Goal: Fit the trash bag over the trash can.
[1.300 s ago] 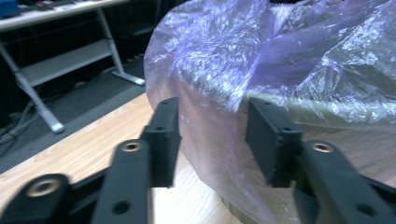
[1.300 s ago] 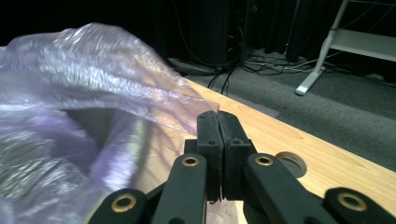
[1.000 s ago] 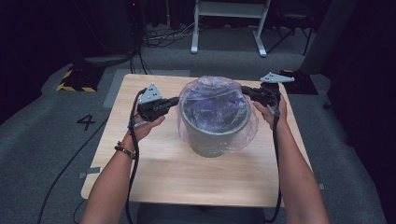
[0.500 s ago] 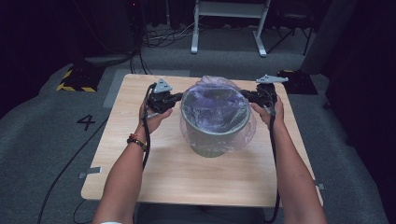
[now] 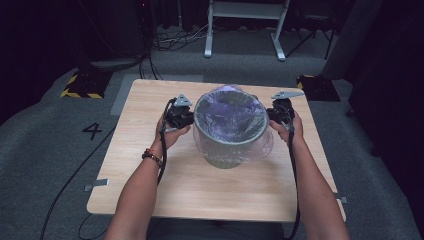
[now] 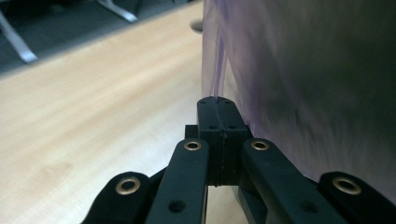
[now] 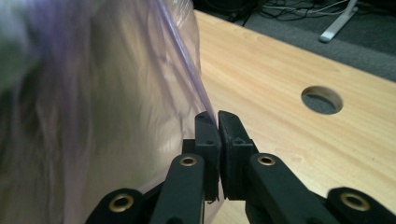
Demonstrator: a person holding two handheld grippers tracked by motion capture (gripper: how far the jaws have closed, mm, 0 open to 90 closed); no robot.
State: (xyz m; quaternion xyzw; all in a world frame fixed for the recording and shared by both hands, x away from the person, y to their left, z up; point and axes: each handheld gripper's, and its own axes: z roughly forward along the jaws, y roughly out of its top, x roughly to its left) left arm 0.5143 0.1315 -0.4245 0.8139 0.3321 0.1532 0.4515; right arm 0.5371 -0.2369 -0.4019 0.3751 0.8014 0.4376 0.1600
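We find the left gripper (image 5: pixel 181 116) at the left side of the bin (image 5: pixel 227 150), its jaws pressed together on a fold of the bag (image 5: pixel 230 111); in the left gripper view (image 6: pixel 217 103) the thin purple film runs up from between the closed pads. The right gripper (image 5: pixel 281 111) sits at the bin's right side, and in the right gripper view (image 7: pixel 217 116) its jaws pinch the bag's edge (image 7: pixel 184 60) in the same way, with the film stretched taut away from the tips. Each gripper is held in a hand, with the left hand (image 5: pixel 170 134) below its tool and the right hand (image 5: pixel 287 129) likewise.

The bag lines the grey bin and is folded over its rim, and loose film hangs down the outer wall on both sides. The bin stands upright near the middle of the table (image 5: pixel 150 170), between the two grippers. In the right gripper view a round hole (image 7: pixel 321 99) shows in the tabletop, well apart from the bag.
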